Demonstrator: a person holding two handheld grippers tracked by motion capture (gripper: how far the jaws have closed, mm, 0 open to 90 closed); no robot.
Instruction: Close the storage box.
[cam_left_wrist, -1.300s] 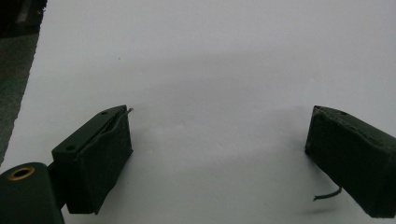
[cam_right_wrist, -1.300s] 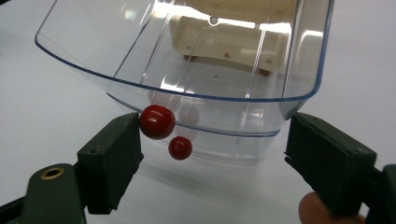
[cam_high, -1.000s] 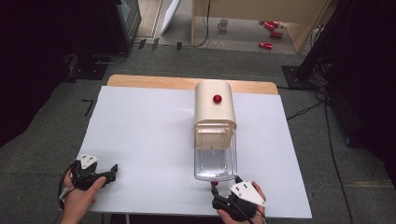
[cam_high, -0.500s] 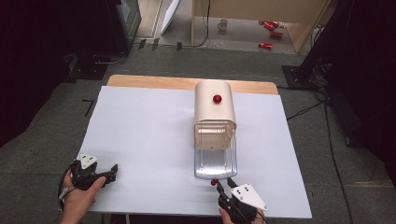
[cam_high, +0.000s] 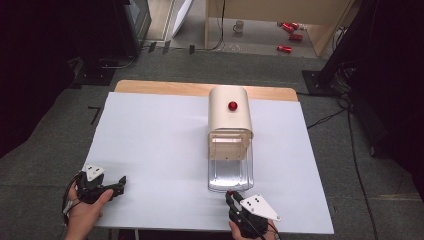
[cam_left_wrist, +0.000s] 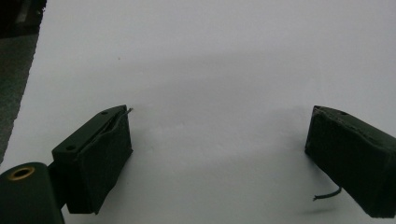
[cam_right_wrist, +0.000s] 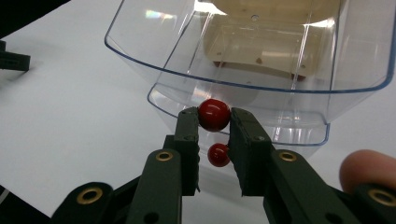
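A beige round-topped box with a red button stands at the table's middle right. Its clear plastic cover lies out toward me, low over the white sheet. My right gripper is at the cover's near edge; in the right gripper view my right gripper is shut on the cover's small red knob, with a red reflection beneath it. The clear cover curves up behind the knob. My left gripper rests at the near left; in its own view my left gripper is open over bare sheet.
A strip of wooden tabletop shows past the sheet's far edge. On the floor beyond lie red cans and a mug. Dark equipment and cables stand around the table.
My right gripper has drawn back toward the near edge with the red knob, and the clear cover has come out and down with it. The left gripper has stayed put.
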